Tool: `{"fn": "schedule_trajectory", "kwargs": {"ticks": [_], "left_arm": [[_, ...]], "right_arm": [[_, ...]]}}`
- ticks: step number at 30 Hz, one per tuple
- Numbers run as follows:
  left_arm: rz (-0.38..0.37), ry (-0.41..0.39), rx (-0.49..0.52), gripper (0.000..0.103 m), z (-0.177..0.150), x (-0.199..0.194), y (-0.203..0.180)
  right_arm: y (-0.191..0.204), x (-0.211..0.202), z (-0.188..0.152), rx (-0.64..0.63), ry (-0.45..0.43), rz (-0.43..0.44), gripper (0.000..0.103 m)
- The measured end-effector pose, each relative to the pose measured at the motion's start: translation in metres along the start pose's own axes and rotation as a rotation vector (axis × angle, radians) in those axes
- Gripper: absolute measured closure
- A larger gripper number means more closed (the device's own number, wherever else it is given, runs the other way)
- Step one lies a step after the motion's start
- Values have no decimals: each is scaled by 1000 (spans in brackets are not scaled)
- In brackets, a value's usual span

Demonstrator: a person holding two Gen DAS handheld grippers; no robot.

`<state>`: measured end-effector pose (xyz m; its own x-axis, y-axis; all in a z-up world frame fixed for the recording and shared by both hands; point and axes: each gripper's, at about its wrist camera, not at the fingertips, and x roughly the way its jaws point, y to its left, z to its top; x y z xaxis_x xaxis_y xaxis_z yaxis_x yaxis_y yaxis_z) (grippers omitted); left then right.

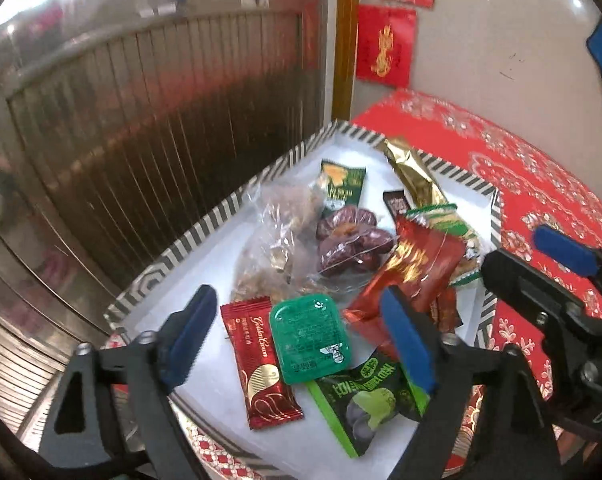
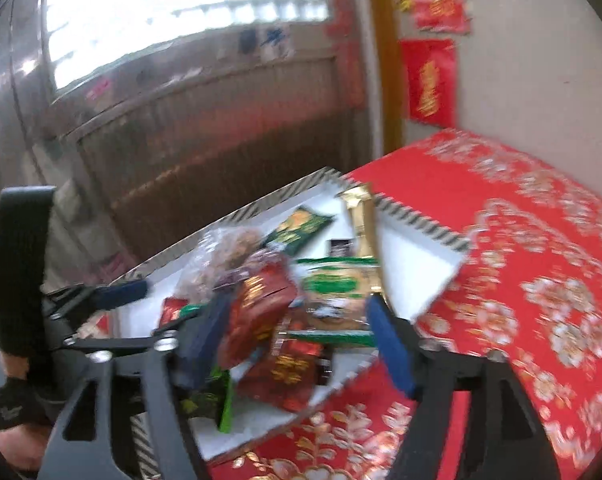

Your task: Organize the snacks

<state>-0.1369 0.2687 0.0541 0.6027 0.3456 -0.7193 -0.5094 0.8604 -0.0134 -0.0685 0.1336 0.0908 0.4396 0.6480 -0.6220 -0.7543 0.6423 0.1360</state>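
— Where are the snacks sitting?
— Piled in the striped-rim tray [image 1: 205, 222] on the red floral tablecloth [image 1: 513, 168]: green sauce cup [image 1: 309, 342], red bar wrapper [image 1: 261, 364].
— The tongs?
— Left gripper [image 1: 297, 340] and right gripper [image 2: 301, 340] are both gaping wide, gripping nothing.

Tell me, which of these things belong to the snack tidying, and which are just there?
Part of the job:
- striped tray
- green tub
- red bar wrapper
- gold packet
- bag of dates
- left hand-held gripper, open
- right hand-held gripper, open

Just there:
- red tablecloth
- red wall papers
- metal gate
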Motion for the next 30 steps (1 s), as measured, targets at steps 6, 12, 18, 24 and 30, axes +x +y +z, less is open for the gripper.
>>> {"fn": "schedule_trajectory", "kwargs": {"ticks": [6, 12, 18, 24, 30], "left_arm": [[45, -93, -22, 13, -5, -19, -3], [89, -203, -40, 0, -7, -39, -1], [88, -193, -31, 0, -8, -40, -3], [106, -188, -5, 0, -9, -40, -7], [75, -165, -9, 0, -8, -35, -4]], "right_arm": [[-9, -20, -12, 68, -83, -107, 20], [-15, -26, -23, 98, -90, -164, 19], [-11, -28, -30, 88, -94, -169, 19], [-11, -27, -32, 82, -78, -173, 19], [-11, -28, -33, 80, -75, -159, 19]]}}
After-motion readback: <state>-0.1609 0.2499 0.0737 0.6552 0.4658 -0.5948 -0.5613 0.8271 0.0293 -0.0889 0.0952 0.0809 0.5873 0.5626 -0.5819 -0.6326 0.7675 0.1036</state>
